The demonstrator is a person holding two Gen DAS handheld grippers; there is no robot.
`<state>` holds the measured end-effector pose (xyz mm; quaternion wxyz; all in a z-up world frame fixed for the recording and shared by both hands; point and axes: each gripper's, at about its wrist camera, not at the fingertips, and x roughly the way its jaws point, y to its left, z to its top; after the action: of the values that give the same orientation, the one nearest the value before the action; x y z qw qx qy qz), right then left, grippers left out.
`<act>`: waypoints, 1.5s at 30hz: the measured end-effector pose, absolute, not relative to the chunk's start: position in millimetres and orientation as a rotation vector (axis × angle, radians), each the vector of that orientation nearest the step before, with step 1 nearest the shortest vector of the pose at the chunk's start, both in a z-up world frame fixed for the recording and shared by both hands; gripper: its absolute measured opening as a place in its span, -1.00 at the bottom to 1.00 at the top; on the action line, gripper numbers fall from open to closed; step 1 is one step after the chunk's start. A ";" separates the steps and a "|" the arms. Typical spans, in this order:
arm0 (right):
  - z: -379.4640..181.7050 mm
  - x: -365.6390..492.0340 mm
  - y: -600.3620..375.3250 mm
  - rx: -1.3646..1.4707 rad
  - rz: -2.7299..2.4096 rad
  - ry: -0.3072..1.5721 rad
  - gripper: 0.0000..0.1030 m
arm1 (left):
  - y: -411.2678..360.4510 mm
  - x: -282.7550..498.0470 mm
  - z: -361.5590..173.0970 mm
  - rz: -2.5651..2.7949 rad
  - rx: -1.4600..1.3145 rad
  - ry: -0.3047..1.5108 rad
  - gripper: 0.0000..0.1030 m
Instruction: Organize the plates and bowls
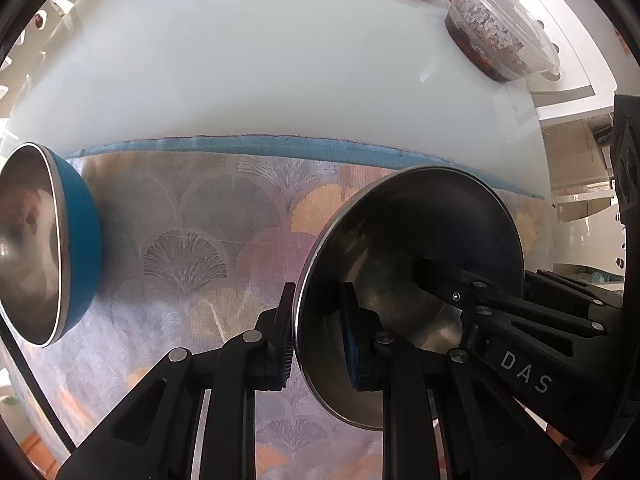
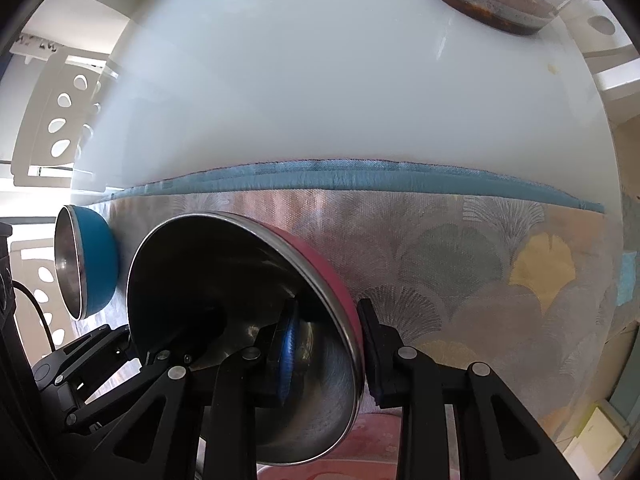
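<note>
Both claws (image 1: 318, 334) (image 2: 326, 350) pinch round steel bowl (image 2: 240, 272).

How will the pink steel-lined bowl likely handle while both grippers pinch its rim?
The pink bowl looks rigid, thin-walled, probably light. Its polished steel lining seems slippery, so the right gripper or left gripper might slide. Its rounded wall suggests rocking when set down.
</note>
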<state>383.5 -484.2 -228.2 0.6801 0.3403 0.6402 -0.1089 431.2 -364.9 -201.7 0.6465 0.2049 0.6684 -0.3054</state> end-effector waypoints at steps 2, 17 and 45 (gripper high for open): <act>-226.3 384.6 -482.9 0.760 -0.240 1.438 -0.43 | -363.2 432.7 -199.7 -0.692 0.463 1.521 -0.67; -215.5 391.7 -477.2 0.740 -0.216 1.436 -0.43 | -358.7 433.1 -189.3 -0.664 0.447 1.528 -0.67; -158.5 367.8 -479.1 0.703 -0.200 1.373 -0.41 | -341.5 410.0 -131.6 -0.681 0.420 1.484 -0.71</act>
<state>367.8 -479.1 -158.5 0.7125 0.3171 0.6193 -0.0904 410.0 -341.5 -131.6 0.6652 0.1859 0.6572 -0.3017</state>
